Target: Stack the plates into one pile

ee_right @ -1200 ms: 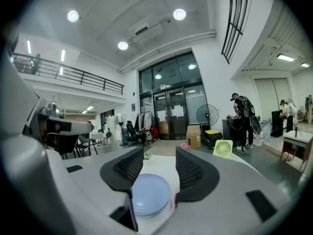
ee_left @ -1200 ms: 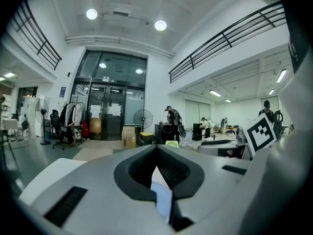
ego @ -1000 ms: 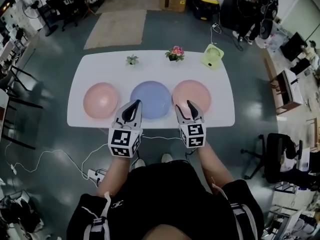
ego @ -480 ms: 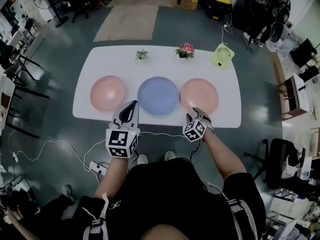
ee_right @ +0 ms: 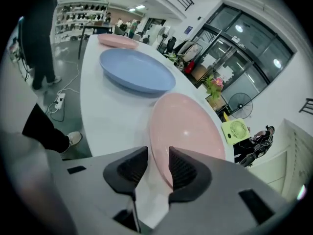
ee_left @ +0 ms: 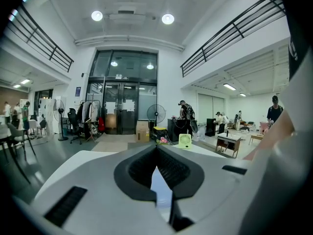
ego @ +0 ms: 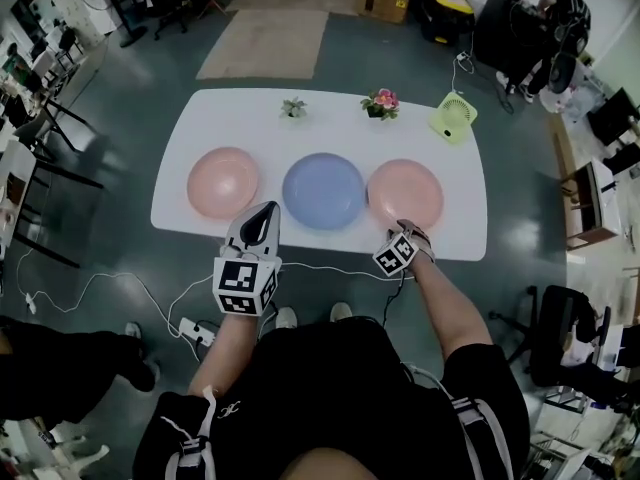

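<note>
Three plates lie in a row on the white table: a pink one at the left, a blue one in the middle, a pink one at the right. My right gripper is at the right pink plate's near rim, pointing steeply down. In the right gripper view its jaws are closing, with that plate's rim between them and a gap still showing. The blue plate lies beyond. My left gripper hovers at the table's front edge before the blue plate, shut and empty.
A green fan, pink flowers and a small plant stand along the table's far edge. A cable and power strip lie on the floor near my feet. A person stands at the lower left.
My right gripper has dropped and rolled down to the right pink plate's near rim, and its jaws have narrowed. The left gripper has drifted only slightly.
</note>
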Action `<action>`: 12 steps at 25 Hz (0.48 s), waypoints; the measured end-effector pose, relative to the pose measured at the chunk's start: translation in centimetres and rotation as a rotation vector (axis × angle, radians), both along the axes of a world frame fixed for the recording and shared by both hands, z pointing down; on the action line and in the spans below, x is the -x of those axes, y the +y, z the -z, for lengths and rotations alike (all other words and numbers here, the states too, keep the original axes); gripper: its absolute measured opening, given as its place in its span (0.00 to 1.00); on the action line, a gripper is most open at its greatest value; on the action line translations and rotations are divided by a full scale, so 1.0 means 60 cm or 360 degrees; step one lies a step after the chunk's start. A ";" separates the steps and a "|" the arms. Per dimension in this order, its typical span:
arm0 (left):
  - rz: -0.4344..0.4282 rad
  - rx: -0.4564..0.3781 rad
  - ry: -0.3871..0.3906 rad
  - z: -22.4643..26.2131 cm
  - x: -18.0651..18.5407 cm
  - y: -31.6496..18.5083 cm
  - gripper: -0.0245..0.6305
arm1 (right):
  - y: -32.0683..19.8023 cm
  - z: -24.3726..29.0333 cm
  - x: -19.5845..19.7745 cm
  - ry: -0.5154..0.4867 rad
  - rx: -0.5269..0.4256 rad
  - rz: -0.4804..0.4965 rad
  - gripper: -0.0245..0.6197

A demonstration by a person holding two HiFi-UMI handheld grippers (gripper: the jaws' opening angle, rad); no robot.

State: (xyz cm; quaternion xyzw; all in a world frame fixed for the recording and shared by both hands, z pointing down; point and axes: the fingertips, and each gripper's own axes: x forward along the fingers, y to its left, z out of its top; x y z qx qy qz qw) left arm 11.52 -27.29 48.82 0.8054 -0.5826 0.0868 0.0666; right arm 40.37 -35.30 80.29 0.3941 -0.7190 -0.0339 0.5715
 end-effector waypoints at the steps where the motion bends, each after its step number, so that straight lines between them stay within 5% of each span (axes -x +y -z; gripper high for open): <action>1: -0.0002 0.0001 0.0002 0.000 0.001 0.001 0.06 | 0.002 -0.002 0.001 0.0023 0.0016 0.0017 0.26; 5: -0.0009 -0.0005 0.0002 -0.001 0.004 0.006 0.05 | 0.008 -0.001 0.006 0.0136 0.0020 0.0138 0.14; 12: -0.0028 -0.0014 0.0023 0.003 0.008 0.005 0.06 | 0.014 0.035 0.041 0.0095 -0.0041 0.0211 0.09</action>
